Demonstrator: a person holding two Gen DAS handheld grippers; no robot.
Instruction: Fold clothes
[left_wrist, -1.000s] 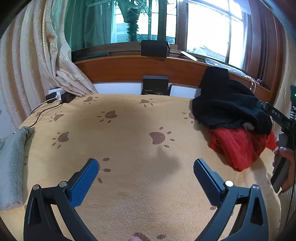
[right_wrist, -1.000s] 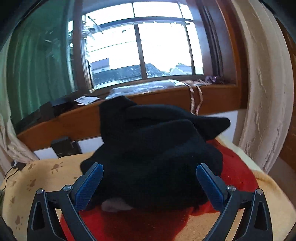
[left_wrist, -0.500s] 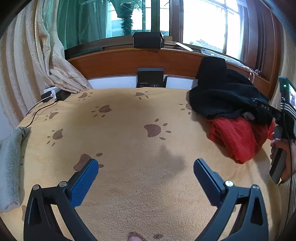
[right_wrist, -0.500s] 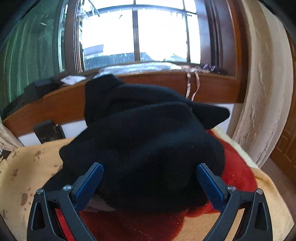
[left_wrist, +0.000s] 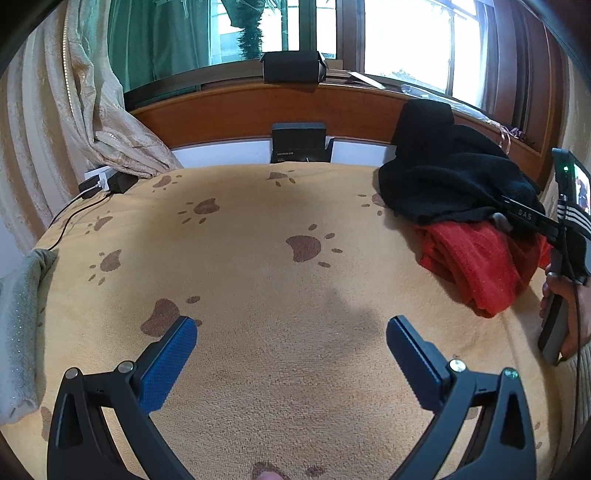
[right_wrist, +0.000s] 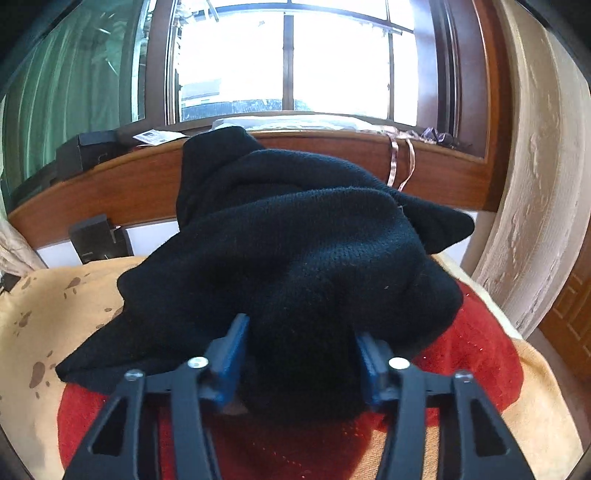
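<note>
A black knit sweater (right_wrist: 295, 240) lies heaped on a red garment (right_wrist: 472, 354) at the bed's far right corner. My right gripper (right_wrist: 301, 339) is closing its jaws on a bunched fold at the sweater's near edge, and both blue pads press into the knit. The left wrist view shows the same pile, black sweater (left_wrist: 454, 181) over red garment (left_wrist: 476, 266), with a hand (left_wrist: 569, 299) on the right gripper's handle. Over bare blanket my left gripper (left_wrist: 291, 332) hovers open, holding nothing.
A tan paw-print blanket (left_wrist: 258, 277) covers the bed. A grey-green cloth (left_wrist: 18, 325) lies at its left edge. A black box (left_wrist: 298, 144) leans on the wooden headboard (left_wrist: 221, 110). A charger with cables (left_wrist: 99, 182) sits at the back left, below a curtain (left_wrist: 92, 110).
The right gripper's jaws have gone from wide open to narrowed on the sweater's near fold, after dropping closer to the pile. The left gripper stays open over the blanket.
</note>
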